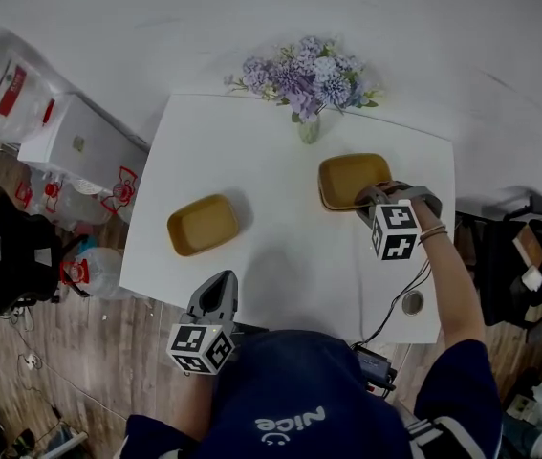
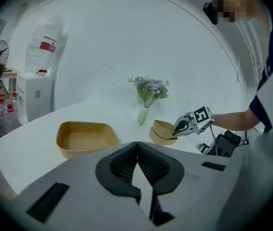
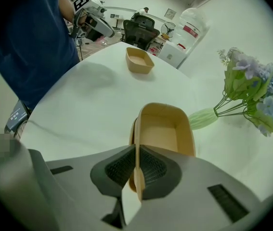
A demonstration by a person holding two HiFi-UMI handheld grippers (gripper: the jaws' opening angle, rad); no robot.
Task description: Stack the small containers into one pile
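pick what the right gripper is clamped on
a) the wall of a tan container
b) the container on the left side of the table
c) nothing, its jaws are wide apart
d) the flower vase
a: in the right gripper view, the right gripper has its jaws pressed together on the near wall of the tan container, next to the flowers.

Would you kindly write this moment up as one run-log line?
right gripper: shut on top container rim | top container: nested in second container | left gripper: shut, empty | third container: apart
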